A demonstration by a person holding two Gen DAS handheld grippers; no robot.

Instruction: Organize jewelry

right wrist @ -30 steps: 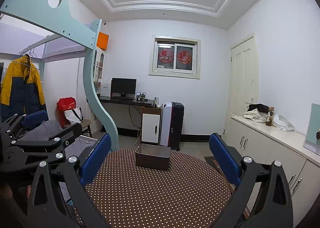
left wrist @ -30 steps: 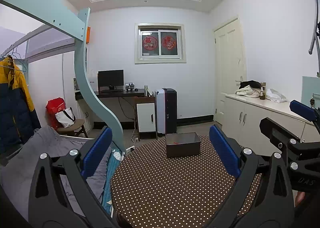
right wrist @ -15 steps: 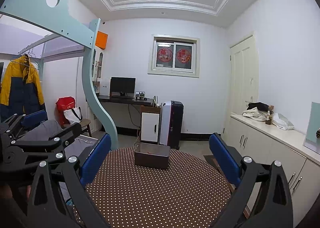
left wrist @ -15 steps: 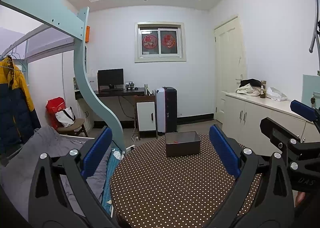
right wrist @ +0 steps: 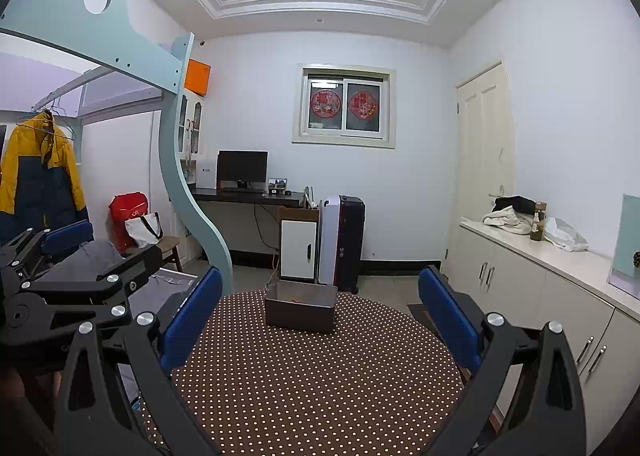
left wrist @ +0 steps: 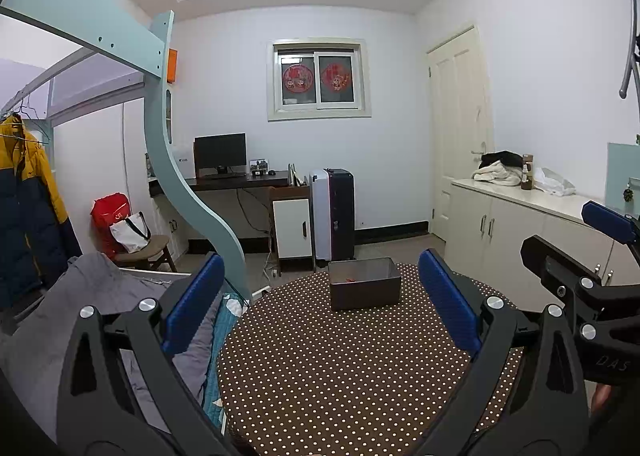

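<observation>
A dark open box [left wrist: 364, 283] stands at the far side of a round table with a brown dotted cloth [left wrist: 340, 368]; something small and red lies inside it. The box also shows in the right wrist view [right wrist: 300, 308]. My left gripper [left wrist: 320, 304] is open and empty, held above the table's near side. My right gripper [right wrist: 320, 316] is open and empty too, beside the left one. The right gripper's body shows at the right of the left wrist view [left wrist: 592, 280]; the left gripper's body shows at the left of the right wrist view [right wrist: 60, 280]. No other jewelry is visible.
A bed with grey bedding [left wrist: 92, 296] and a curved pale-green bunk frame [left wrist: 188, 192] stand left of the table. A cream cabinet counter [left wrist: 520, 216] runs along the right wall. A desk, a monitor and a suitcase [left wrist: 334, 212] stand behind.
Both views have drifted slightly; the box sits a little lower and farther left in the right wrist view. Both grippers stay open and empty.
</observation>
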